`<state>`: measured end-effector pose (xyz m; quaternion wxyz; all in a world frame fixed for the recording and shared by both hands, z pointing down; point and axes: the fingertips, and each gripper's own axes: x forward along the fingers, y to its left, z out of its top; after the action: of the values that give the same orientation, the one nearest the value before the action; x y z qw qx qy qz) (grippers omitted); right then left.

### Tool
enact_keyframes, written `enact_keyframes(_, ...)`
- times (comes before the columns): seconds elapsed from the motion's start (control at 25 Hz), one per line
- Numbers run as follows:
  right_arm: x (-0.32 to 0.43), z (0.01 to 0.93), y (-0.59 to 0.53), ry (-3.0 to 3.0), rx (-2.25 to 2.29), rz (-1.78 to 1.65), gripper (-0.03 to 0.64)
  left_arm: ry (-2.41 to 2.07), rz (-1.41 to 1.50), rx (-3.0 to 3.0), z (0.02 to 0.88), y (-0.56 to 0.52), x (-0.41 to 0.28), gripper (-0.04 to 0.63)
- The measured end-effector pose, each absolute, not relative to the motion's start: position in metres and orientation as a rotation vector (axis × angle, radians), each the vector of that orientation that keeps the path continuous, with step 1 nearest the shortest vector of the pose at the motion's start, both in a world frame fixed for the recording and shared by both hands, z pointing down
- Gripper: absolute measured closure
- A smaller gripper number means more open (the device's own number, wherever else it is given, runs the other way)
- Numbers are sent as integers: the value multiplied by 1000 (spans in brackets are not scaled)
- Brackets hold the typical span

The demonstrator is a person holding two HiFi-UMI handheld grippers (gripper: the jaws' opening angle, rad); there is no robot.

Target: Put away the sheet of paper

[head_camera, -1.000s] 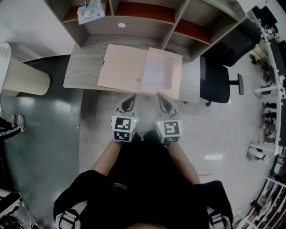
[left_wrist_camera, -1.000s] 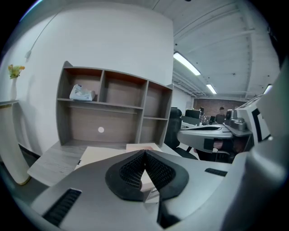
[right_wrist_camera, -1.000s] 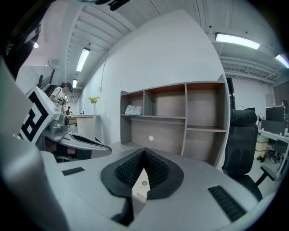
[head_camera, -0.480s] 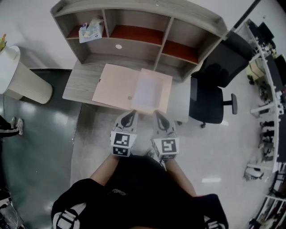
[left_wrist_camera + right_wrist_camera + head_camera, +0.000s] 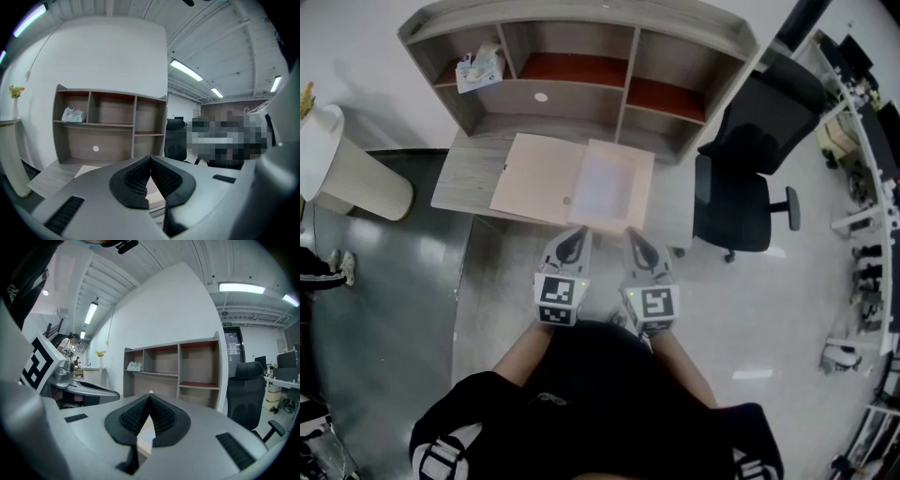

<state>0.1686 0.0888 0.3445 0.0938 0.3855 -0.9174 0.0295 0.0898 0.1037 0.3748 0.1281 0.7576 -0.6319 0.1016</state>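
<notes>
Both closed: left gripper, right gripper; paper apparently in open folder.

Two grippers, the left gripper and the right gripper, each with two jaws. One surface carries one open folder, and in it lies what looks like a single sheet of paper, though a thin stack would look the same from here. One shelf unit has five compartments, and one packet sits in one of them. One black office chair. One white ribbed column.
</notes>
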Motion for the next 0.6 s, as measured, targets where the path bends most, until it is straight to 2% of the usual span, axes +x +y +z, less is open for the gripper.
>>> enact_keyframes(0.6, 161, 350, 97, -2728, 1080, 66, 600, -1833, 317, 2184, 381, 110, 91, 550)
